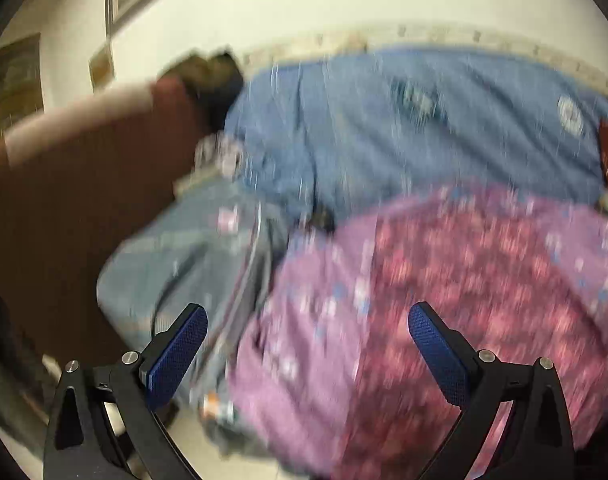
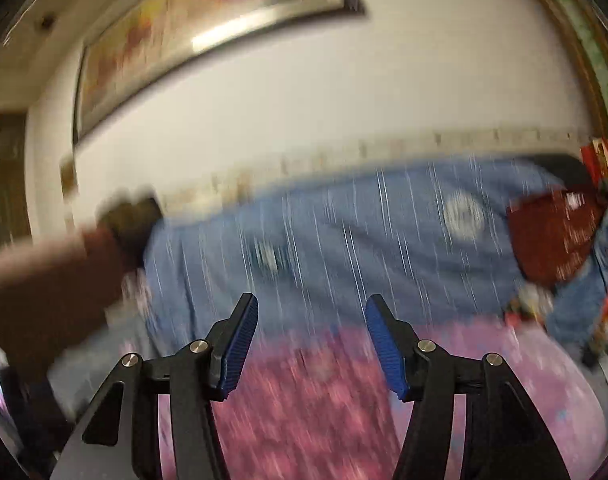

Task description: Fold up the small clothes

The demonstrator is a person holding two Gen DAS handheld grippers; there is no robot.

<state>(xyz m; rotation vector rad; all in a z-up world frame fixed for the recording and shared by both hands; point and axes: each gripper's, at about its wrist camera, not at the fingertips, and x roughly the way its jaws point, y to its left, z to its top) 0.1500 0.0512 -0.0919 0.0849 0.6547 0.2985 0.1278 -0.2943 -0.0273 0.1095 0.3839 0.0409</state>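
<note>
Both claws are spread and pinch nothing: the left claw hangs above a pink cloth, and the right claw points over the far edge of the same cloth toward the wall. The pictures are very blurred, so I cannot tell if the pink cloth is folded or only laid down; it looks like one broad flowered sheet lying on a blue bed cover. Beside it, to the left in the left view, lies a grey-blue garment with a zipper or seam line, and it seems loose and not folded. My judgement is that the folding is at an early or middle stage, and that at least this garment is left to do. For room: the bed is open in the middle, but a dark red object with some clutter sits at its right end, a brown rounded piece, perhaps a chair or a bed end, stands close at the left, and the wall runs just behind the bed.
</note>
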